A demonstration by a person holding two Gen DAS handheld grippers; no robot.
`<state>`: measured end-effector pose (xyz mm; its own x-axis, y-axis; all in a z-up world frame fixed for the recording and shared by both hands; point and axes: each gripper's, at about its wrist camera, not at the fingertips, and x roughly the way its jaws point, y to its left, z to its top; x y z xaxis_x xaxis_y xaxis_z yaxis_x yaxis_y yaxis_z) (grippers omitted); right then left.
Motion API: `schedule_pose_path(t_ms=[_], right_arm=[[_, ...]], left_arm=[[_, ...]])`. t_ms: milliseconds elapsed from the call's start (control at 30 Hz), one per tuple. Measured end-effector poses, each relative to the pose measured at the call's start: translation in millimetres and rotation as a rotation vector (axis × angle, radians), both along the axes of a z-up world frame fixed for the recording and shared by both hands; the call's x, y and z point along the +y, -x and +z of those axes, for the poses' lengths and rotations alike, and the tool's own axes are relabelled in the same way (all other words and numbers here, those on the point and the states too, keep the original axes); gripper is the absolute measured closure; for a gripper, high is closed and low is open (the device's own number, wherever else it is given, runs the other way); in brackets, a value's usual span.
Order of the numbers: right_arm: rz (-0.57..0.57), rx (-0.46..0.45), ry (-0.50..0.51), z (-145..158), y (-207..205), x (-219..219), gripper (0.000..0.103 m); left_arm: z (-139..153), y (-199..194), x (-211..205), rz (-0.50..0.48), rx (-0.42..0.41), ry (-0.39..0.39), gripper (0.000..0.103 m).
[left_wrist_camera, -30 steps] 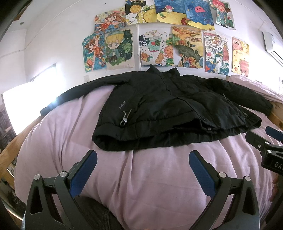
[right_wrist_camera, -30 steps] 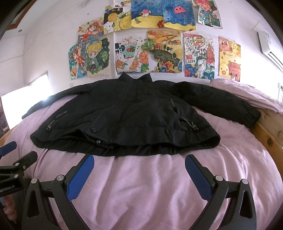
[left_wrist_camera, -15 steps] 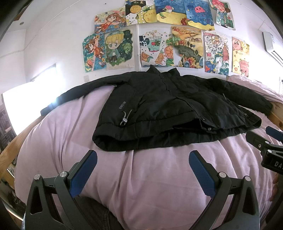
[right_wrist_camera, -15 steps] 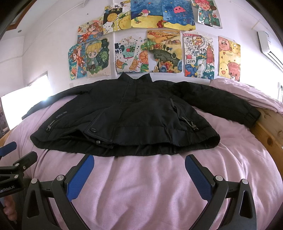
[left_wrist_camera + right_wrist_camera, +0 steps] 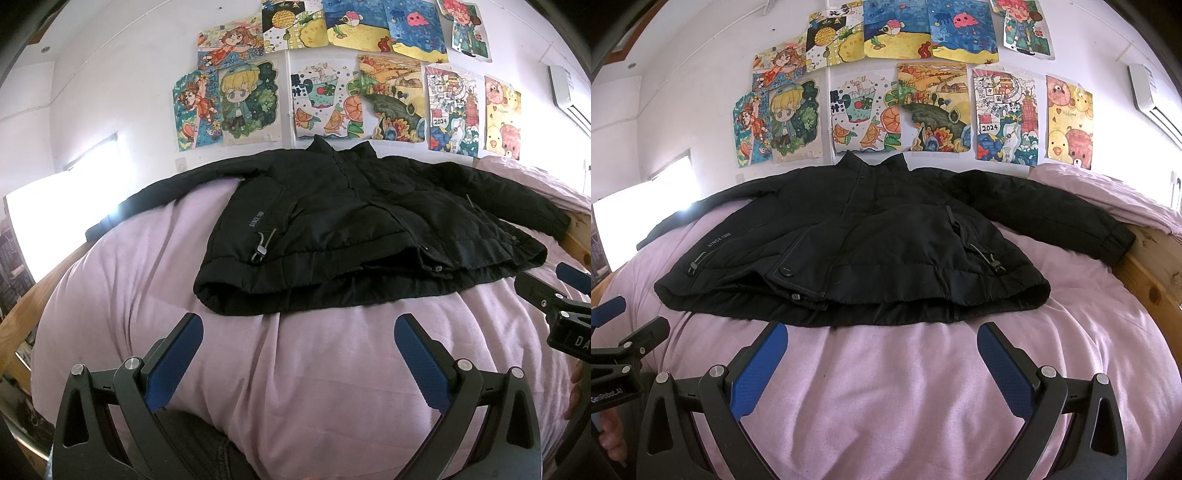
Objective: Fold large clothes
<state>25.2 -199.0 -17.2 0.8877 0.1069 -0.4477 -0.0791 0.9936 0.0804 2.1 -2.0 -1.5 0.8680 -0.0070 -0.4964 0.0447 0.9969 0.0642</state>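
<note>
1. Two grippers, left (image 5: 298, 334) and right (image 5: 881, 341), hover above the bed (image 5: 905, 376) just short of the jacket (image 5: 871, 251), each with fingers spread wide and holding nothing.
2. Risk, as I judge it: the padded shell looks slippery and thick, so a shallow pinch at the hem (image 5: 923, 295) could catch only the top layer and drag the front open.
3. A fold begun on one side alone could skew the jacket or pull the bedcover into creases beneath it.
4. The right sleeve (image 5: 1052, 218) reaches the wooden bed rail (image 5: 1152, 273); a careless sweep might tip it over the edge.
5. The jacket is black, lying front-up across the middle of the bed, collar toward the wall, sleeves spread out sideways.
6. Its front is partly undone near the hem, with cord toggles at both pockets.
</note>
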Motion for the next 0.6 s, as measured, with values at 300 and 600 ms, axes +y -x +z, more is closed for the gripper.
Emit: schedule_pose_path(t_ms=[300,600], right_arm=[[0.0,0.0,-0.002,-0.8,0.0,-0.4,0.0],[-0.003,0.001,-0.003,-2.0,0.0,-0.5,0.0]], left_arm=[[0.0,0.0,-0.2,0.0,0.0,-0.001,0.001],[-0.2,-0.1,-0.2,0.001,0.0,0.0,0.001]])
